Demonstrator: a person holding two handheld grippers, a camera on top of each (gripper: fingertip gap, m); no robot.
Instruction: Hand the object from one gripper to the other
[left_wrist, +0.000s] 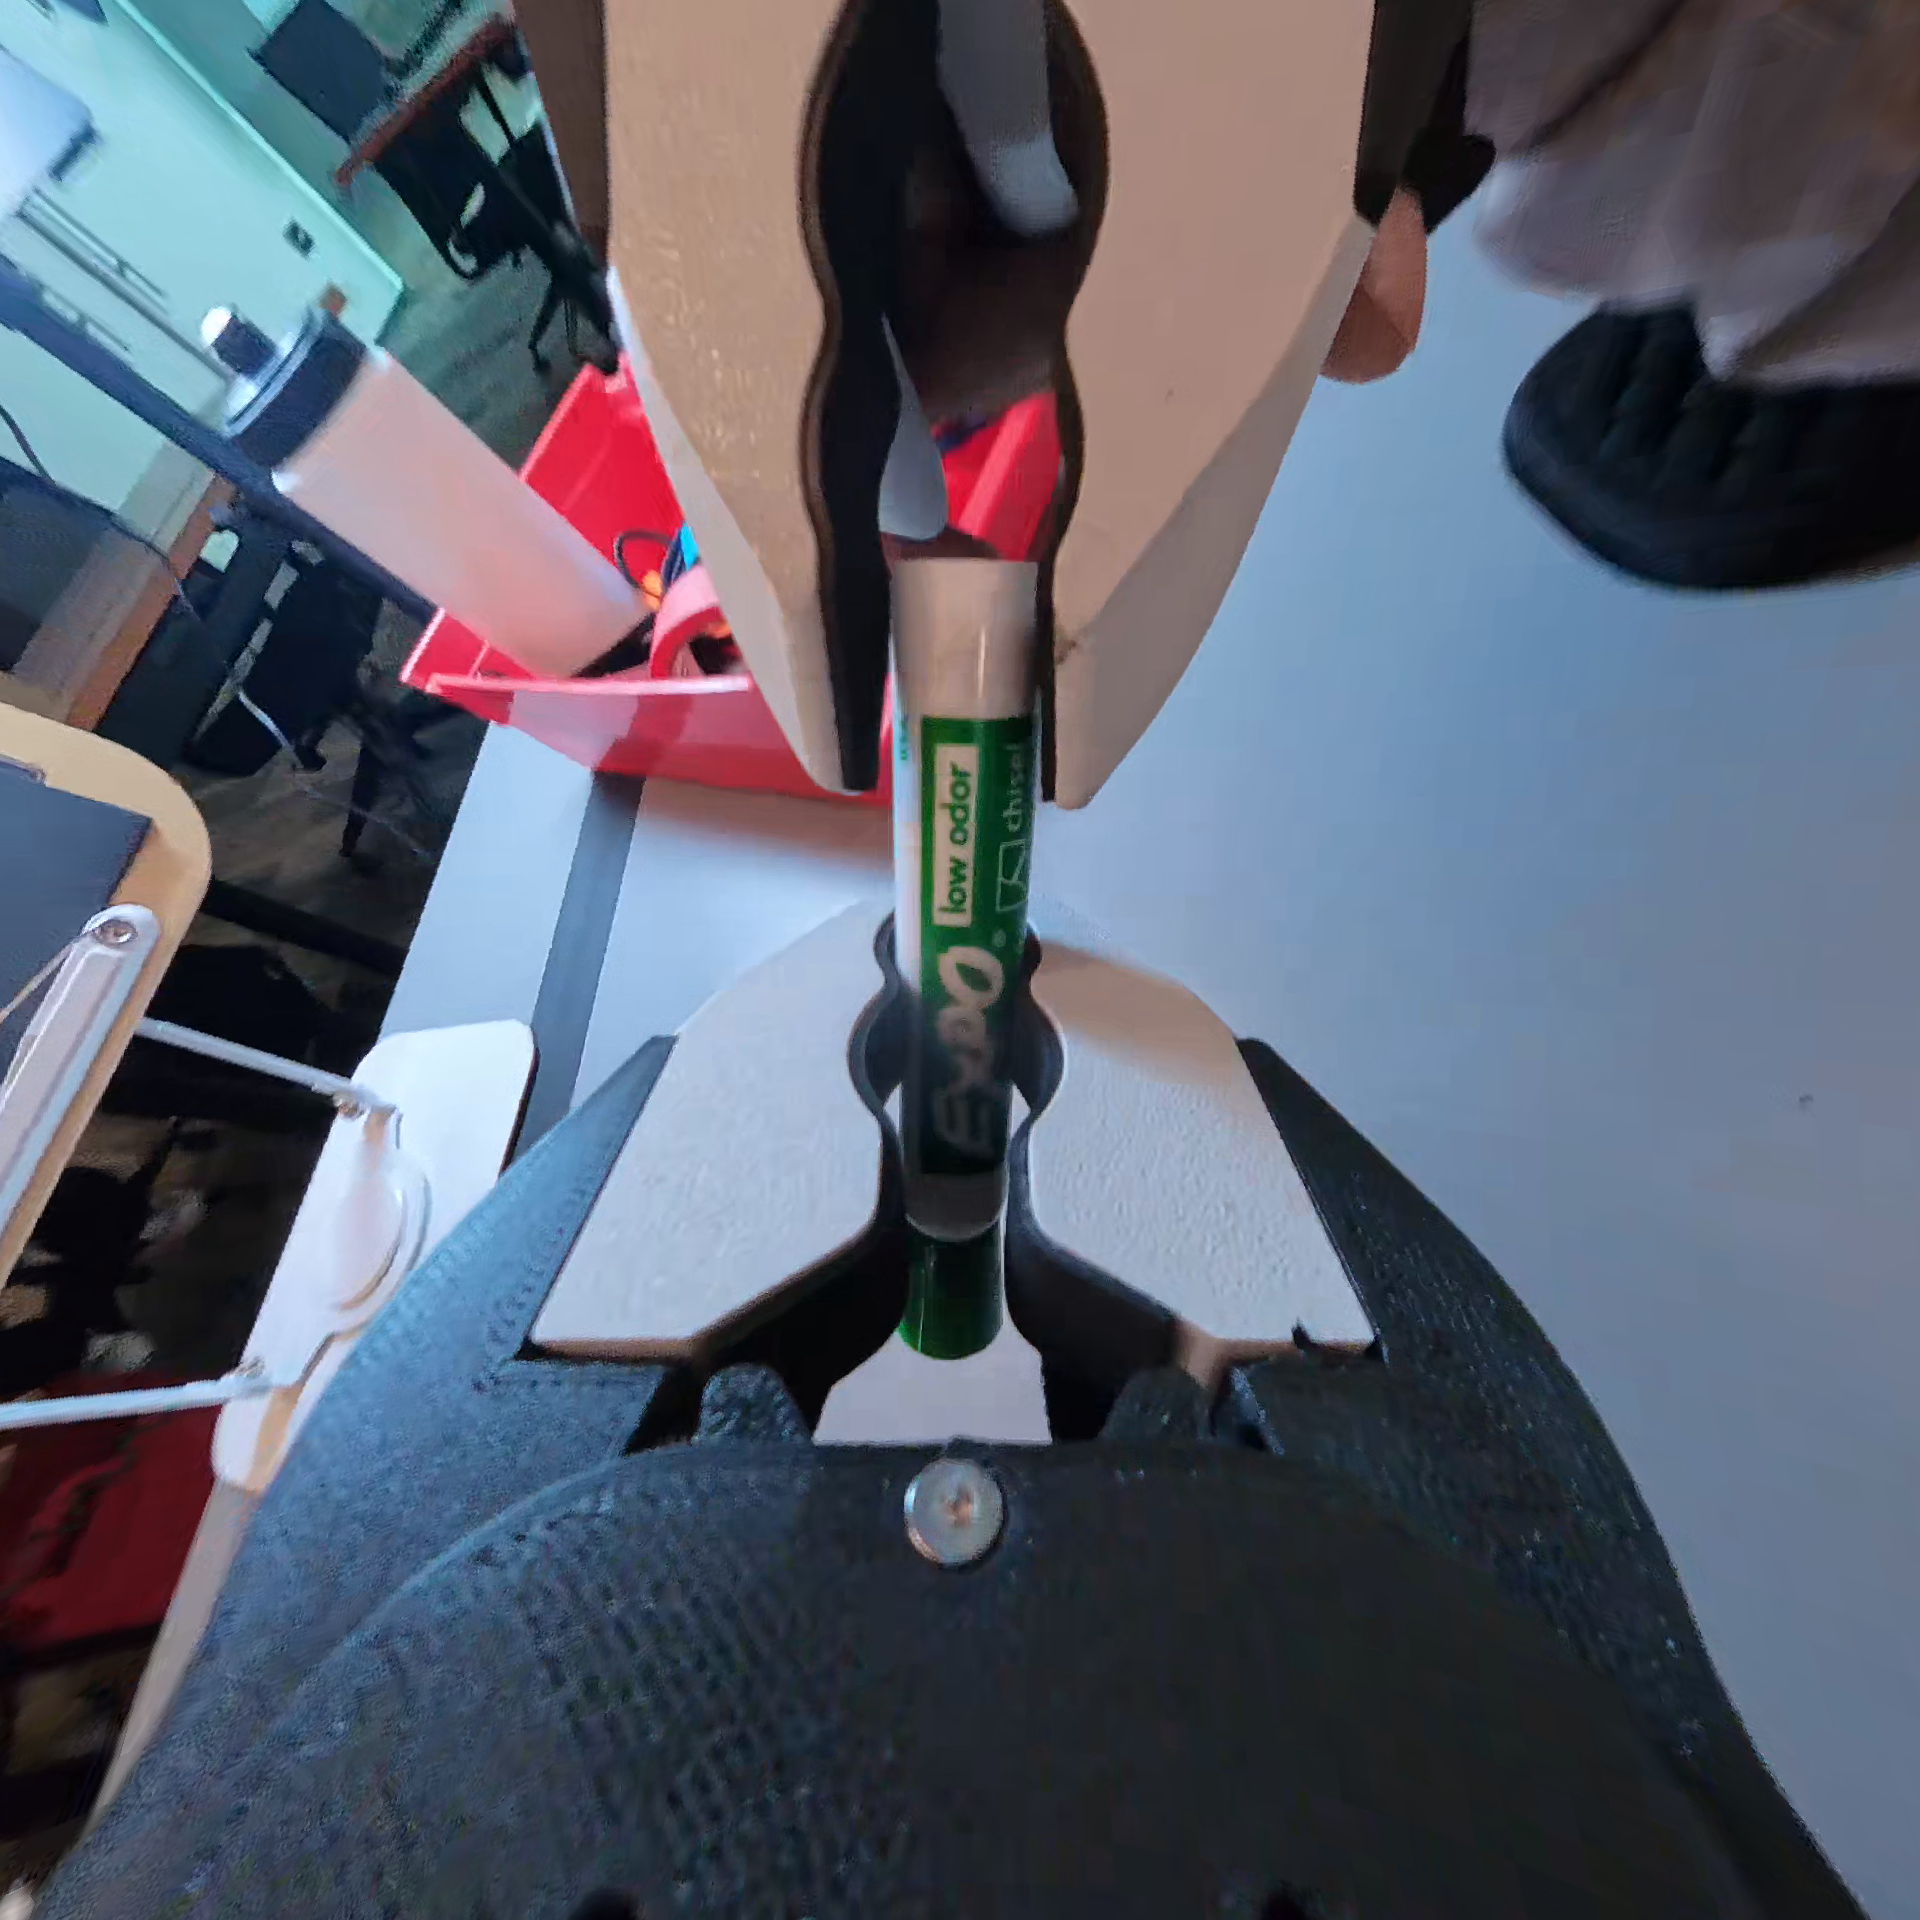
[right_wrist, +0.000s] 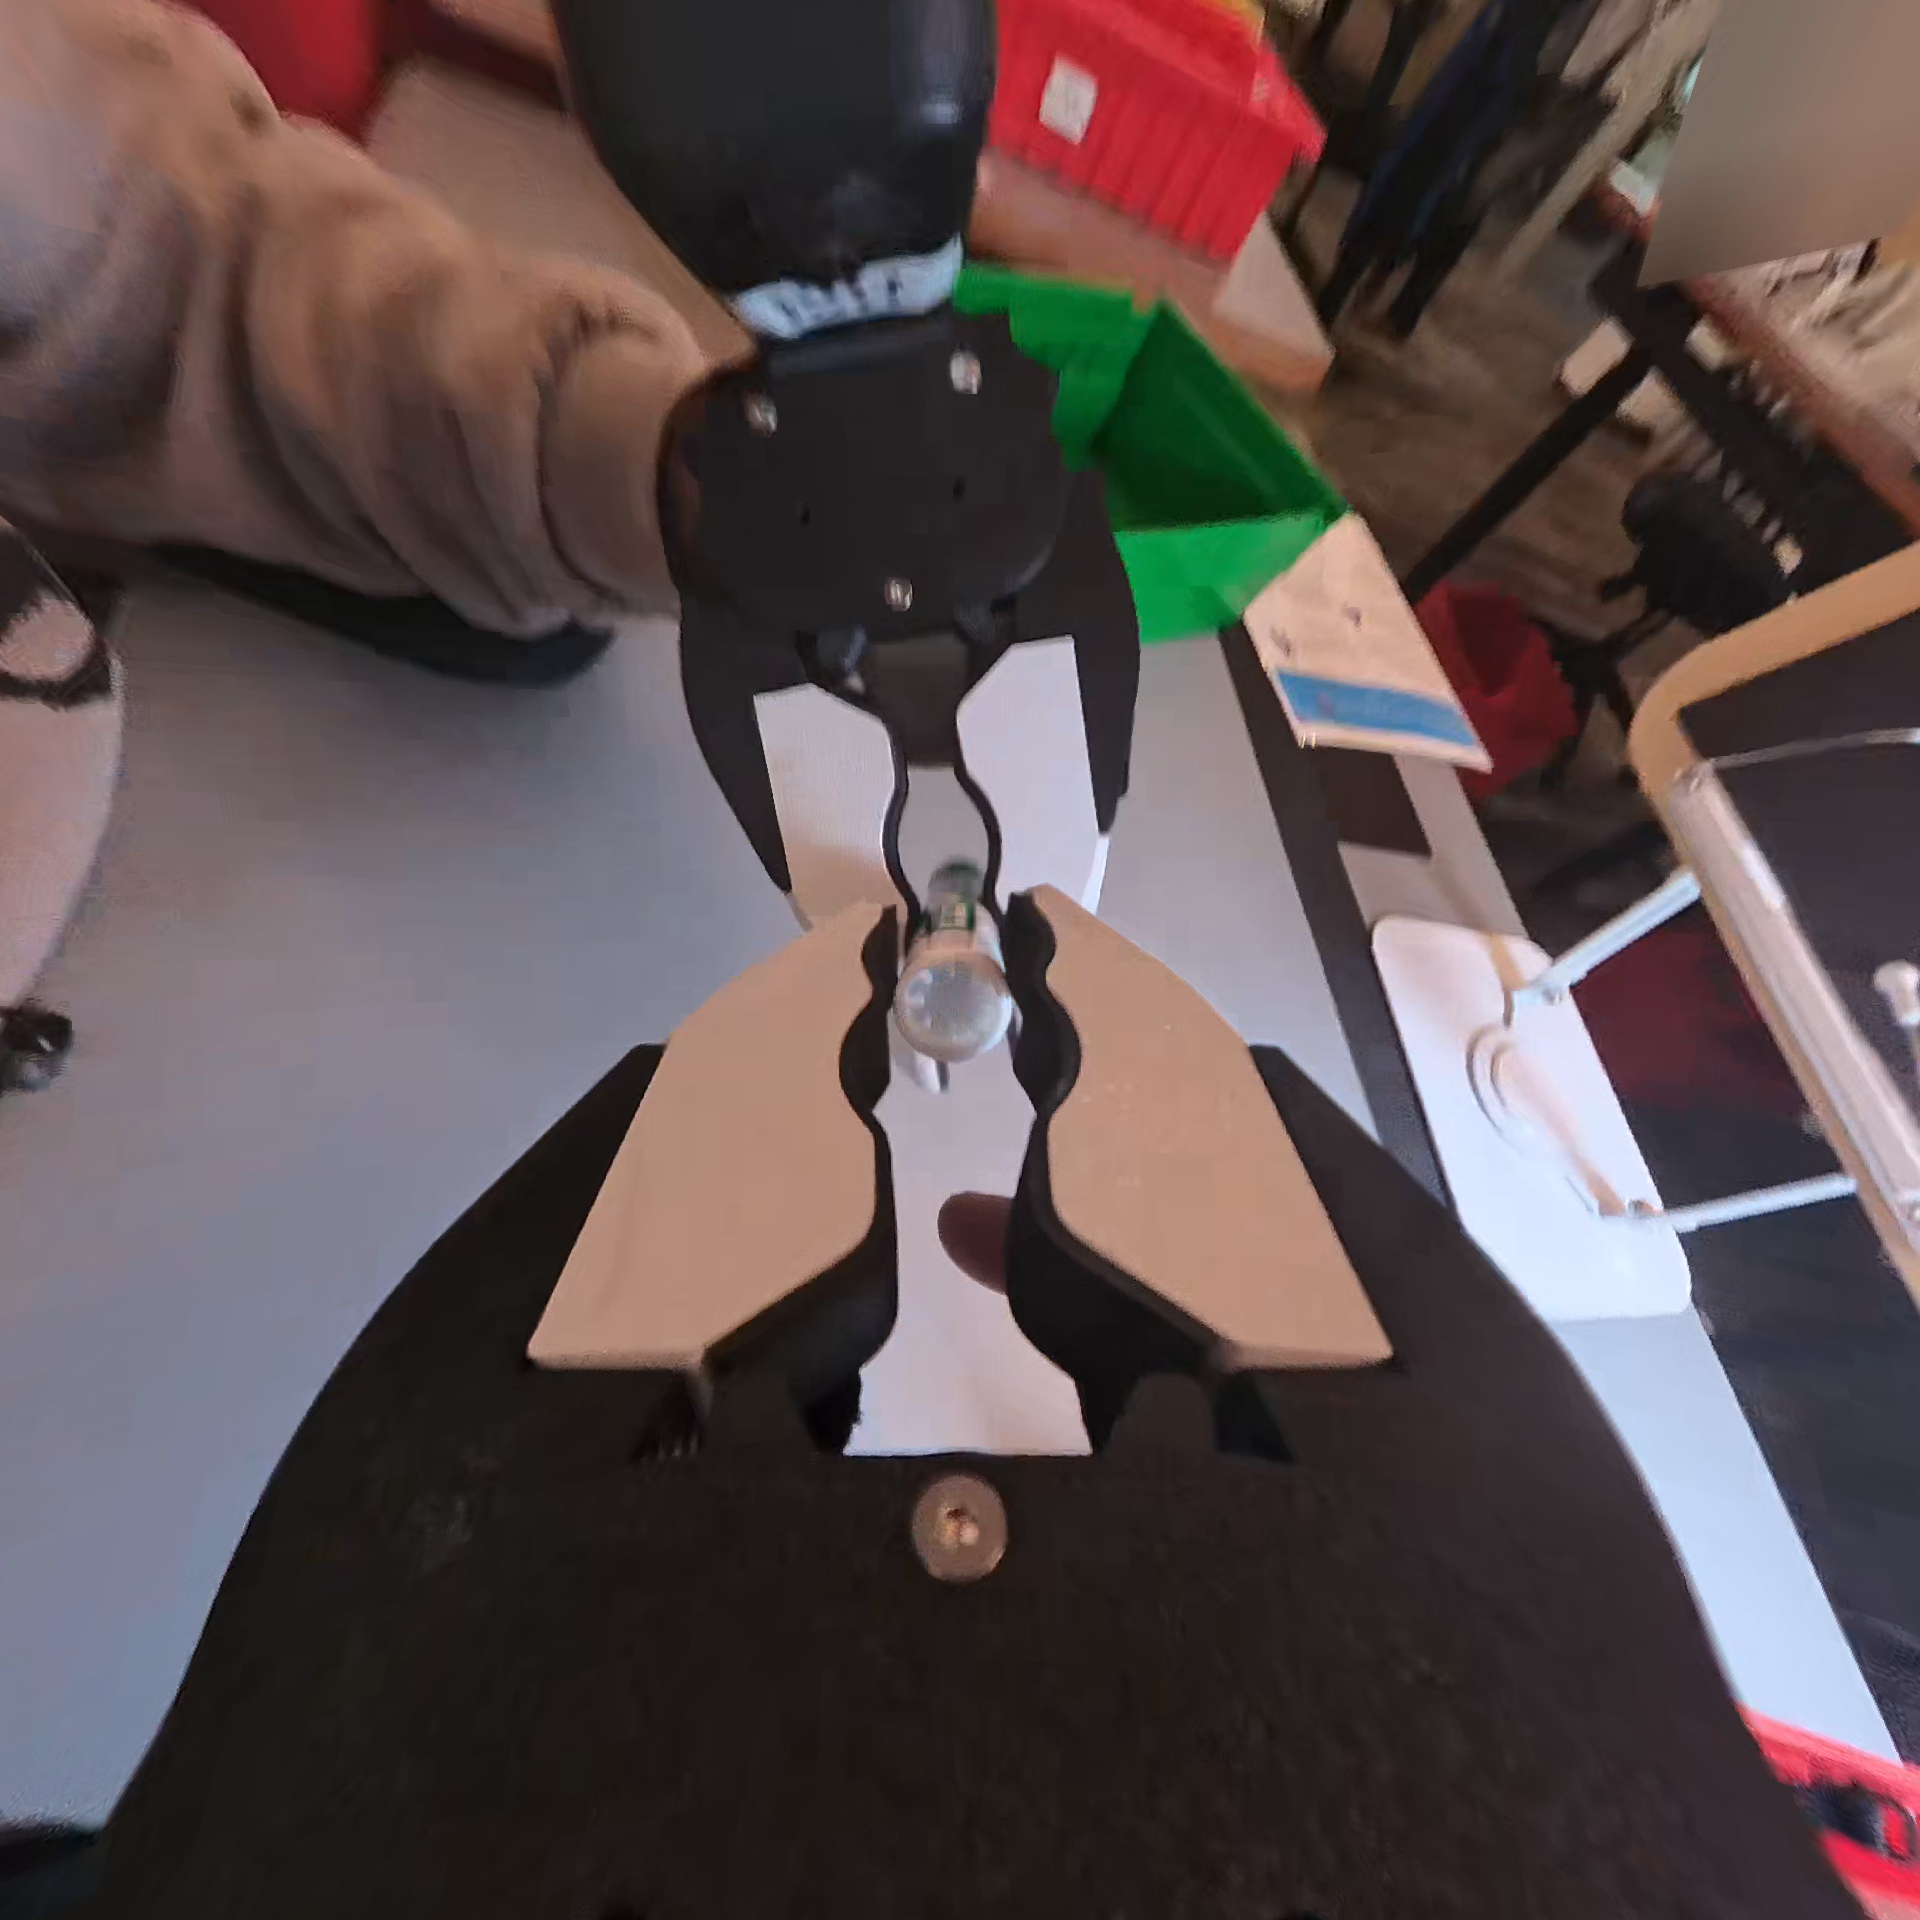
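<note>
Marker (left_wrist: 961, 935) bridges our grippers: left (left_wrist: 956, 977) pinching it, right (right_wrist: 951, 935) jaws straddling the tail, so it can't drop.

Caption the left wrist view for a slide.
Mid-handover above a grey table: the left gripper and right gripper both clasp a green-and-white cylindrical plastic marker, one at each end.

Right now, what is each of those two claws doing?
Left gripper: shut on the cap end of the green marker.
Right gripper: around the marker's white end; whether it grips yet cannot be told.
</note>
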